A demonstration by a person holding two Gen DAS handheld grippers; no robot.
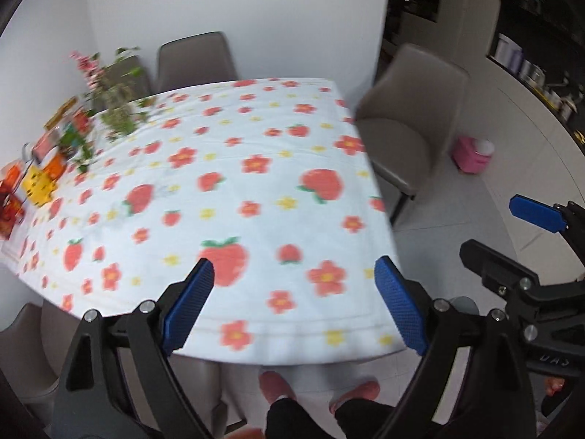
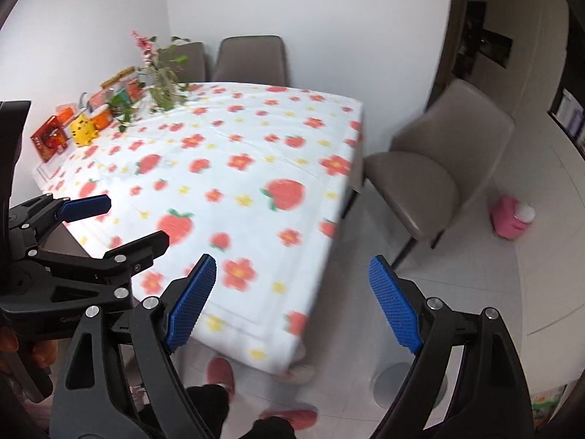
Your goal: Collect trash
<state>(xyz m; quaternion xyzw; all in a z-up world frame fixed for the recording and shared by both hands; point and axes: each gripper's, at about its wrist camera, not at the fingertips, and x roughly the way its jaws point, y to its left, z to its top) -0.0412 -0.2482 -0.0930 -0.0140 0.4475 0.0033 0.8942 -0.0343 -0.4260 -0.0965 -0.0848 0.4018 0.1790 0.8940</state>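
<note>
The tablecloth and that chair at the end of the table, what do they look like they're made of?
Tablecloth: looks like soft woven fabric, matte white with printed strawberries and flowers; it drapes over the table edge. Blur hides the weave. Chair: seems smooth leather or faux leather upholstery in taupe, with a soft sheen on the seat, on dark, thin, probably metal legs.
</note>
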